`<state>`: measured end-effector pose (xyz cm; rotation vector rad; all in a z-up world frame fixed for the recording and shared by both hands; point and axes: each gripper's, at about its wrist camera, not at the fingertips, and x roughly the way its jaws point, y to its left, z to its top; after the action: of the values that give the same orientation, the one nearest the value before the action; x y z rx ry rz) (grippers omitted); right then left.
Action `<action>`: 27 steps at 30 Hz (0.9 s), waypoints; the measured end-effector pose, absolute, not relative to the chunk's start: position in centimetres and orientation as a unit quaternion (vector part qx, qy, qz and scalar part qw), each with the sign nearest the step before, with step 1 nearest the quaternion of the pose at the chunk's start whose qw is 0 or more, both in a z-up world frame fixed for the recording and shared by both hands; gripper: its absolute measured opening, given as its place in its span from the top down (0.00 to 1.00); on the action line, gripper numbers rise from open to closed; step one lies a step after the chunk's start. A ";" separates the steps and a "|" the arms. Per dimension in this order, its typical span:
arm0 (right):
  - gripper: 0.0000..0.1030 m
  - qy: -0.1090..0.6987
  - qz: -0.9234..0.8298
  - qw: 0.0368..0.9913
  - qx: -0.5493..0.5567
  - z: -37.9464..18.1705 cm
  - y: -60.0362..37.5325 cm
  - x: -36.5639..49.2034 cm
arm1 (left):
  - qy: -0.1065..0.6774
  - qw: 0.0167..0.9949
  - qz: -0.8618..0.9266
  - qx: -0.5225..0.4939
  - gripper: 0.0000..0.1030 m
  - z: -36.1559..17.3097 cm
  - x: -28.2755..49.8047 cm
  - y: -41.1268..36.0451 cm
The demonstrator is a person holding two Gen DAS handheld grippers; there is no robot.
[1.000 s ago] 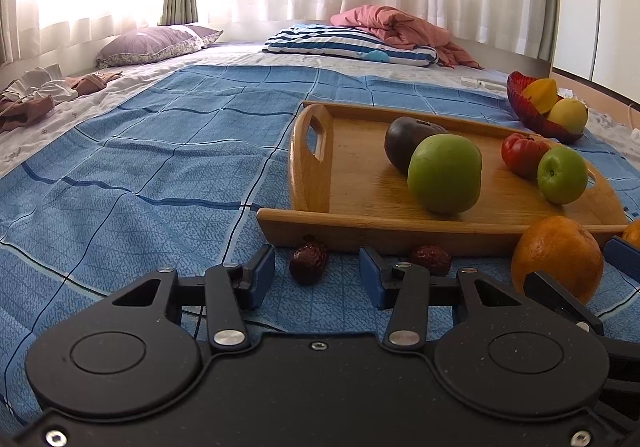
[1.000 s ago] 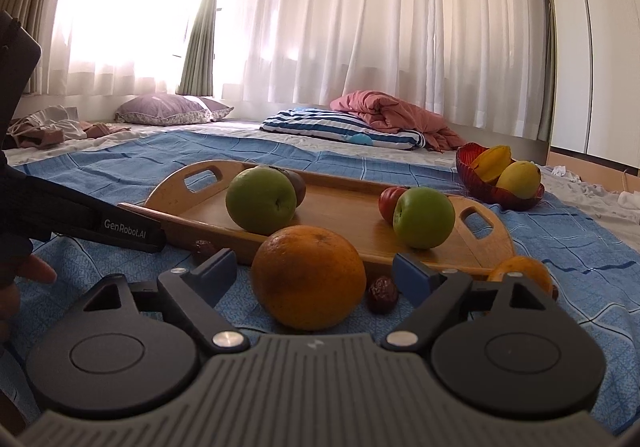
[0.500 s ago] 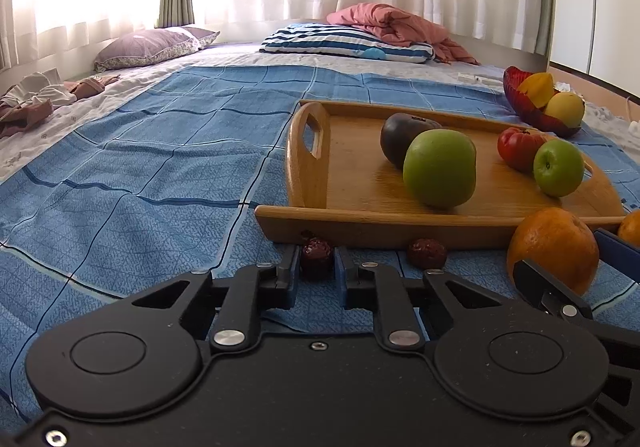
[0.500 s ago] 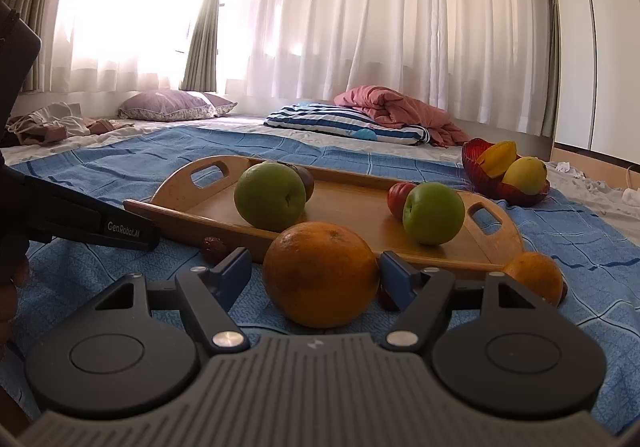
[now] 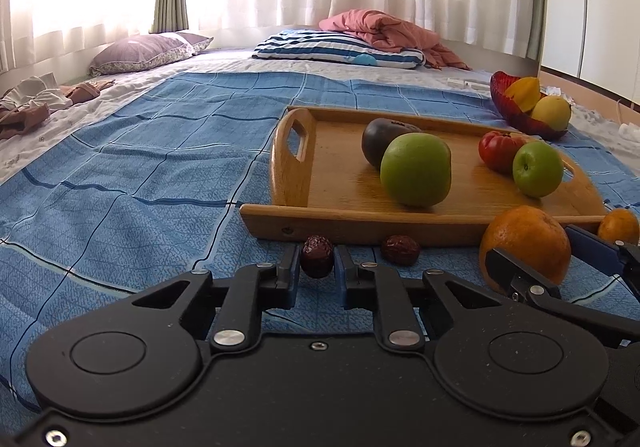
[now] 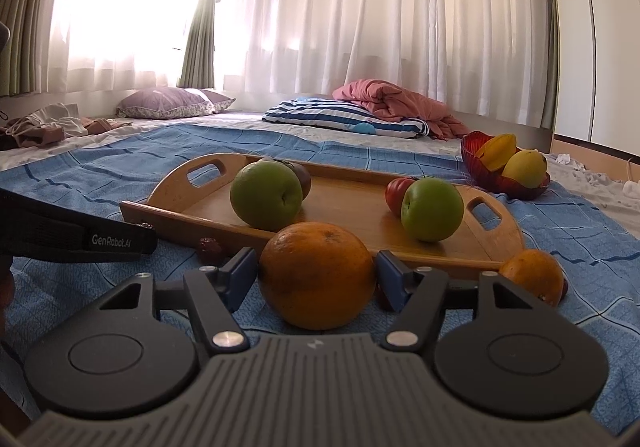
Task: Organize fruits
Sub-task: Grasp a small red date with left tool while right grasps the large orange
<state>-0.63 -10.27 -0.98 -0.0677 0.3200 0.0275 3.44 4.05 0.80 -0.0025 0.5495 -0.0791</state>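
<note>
On a bed spread with a blue checked sheet (image 5: 132,175), the left gripper (image 5: 317,270) pinches a wrinkled red date (image 5: 317,255) lying just in front of a wooden tray (image 5: 304,221), while a second date (image 5: 400,249) sits close beside it. The right gripper (image 6: 316,274), its jaws just now closing, brackets a large orange (image 6: 317,274) on the sheet, the blue pads touching or nearly touching its sides. On the tray sit two green apples (image 6: 266,194), a dark fruit and a red tomato (image 5: 498,151). A smaller orange (image 6: 532,275) lies off the tray's near corner; a red bowl (image 6: 480,171) of yellow fruit stands beyond.
</note>
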 end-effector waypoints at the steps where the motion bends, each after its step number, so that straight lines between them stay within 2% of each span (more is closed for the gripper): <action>1: 0.35 0.160 0.014 0.987 -0.033 -1.0 -10.3 -0.6 | 0.271 0.962 -0.040 -0.002 0.83 0.8 3.3 4.1; 27: 0.36 0.166 0.028 0.986 0.013 0.2 -11.6 -2.3 | 0.263 0.963 -0.061 0.003 0.83 2.3 2.1 2.8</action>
<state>-2.29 -11.63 0.17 0.0267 0.3326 0.0559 2.09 2.83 2.31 0.0056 0.5317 -0.1238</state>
